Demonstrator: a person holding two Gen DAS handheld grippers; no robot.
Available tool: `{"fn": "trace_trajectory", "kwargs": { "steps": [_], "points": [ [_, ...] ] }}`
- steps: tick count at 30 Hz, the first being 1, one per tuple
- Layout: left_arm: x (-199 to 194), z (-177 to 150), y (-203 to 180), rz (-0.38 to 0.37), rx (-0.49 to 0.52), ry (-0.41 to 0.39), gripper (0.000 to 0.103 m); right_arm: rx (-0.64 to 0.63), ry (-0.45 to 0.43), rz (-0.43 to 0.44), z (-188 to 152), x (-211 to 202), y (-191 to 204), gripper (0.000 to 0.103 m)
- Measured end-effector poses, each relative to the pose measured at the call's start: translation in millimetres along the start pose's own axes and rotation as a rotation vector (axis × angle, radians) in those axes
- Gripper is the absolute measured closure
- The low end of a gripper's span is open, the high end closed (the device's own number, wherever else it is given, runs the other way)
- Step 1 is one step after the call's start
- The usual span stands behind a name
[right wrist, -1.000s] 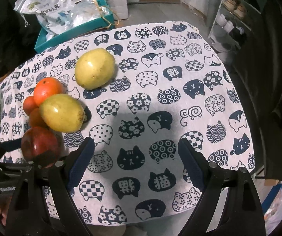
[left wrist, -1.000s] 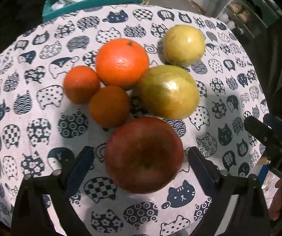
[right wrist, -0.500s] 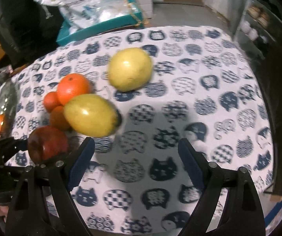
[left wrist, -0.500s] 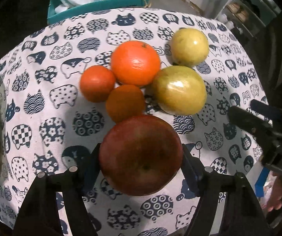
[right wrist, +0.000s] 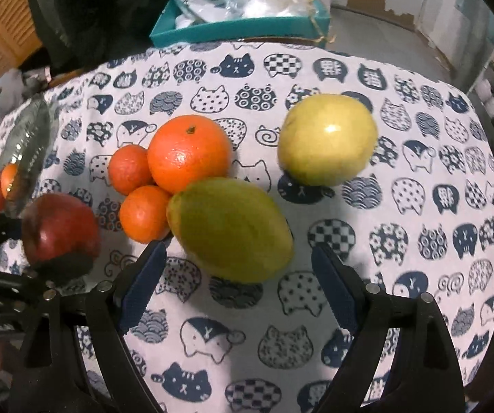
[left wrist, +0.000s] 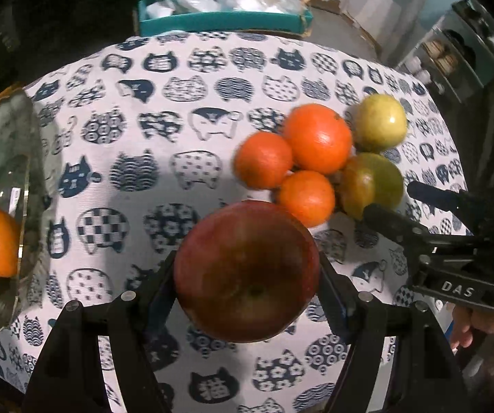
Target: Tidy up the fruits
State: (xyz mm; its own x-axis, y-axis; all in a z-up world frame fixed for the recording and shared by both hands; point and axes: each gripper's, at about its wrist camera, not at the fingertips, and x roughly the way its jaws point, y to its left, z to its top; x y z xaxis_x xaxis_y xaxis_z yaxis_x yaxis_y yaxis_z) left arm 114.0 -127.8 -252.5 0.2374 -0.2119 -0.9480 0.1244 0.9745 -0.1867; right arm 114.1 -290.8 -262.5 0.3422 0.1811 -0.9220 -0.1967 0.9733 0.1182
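Cat-print tablecloth (left wrist: 178, 110); glass bowl (left wrist: 2, 206) half cropped

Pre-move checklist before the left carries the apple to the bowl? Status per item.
1. Left hand-held gripper clamped on the red apple: ok, a pad presses each side.
2. Apple clear of the tablecloth: cannot tell; the right wrist view suggests it is lifted.
3. Glass bowl has room: ok, only an orange and something red show inside.
4. Path from the apple to the bowl: ok, only bare cloth between them.
5. Right hand-held gripper out of the way: ok, open, nothing gripped, fingers either side of the green mango.
6. Remaining oranges settled: ok, clustered against the mango on the cloth.
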Motion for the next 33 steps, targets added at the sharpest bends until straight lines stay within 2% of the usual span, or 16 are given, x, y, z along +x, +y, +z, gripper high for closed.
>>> {"fn": "trace_trajectory", "kwargs": {
  "steps": [9, 15, 22, 33],
  "points": [
    [-2, 5, 25, 0.010, -0.047, -0.013, 0.027, -0.032, 0.042, 0.001, 12, 24, 5, 0.021],
    [-1, 5, 28, 0.009, -0.055, -0.012, 0.028, -0.029, 0.047, 0.000, 13, 35, 5, 0.023],
    [-7, 6, 28, 0.019, -0.045, -0.036, 0.027, -0.007, -0.004, -0.029, 4, 28, 7, 0.025],
    [-33, 5, 25, 0.023, -0.031, -0.105, 0.027, 0.071, -0.137, -0.039, -2, -20, 6, 0.025]
  ]
}}
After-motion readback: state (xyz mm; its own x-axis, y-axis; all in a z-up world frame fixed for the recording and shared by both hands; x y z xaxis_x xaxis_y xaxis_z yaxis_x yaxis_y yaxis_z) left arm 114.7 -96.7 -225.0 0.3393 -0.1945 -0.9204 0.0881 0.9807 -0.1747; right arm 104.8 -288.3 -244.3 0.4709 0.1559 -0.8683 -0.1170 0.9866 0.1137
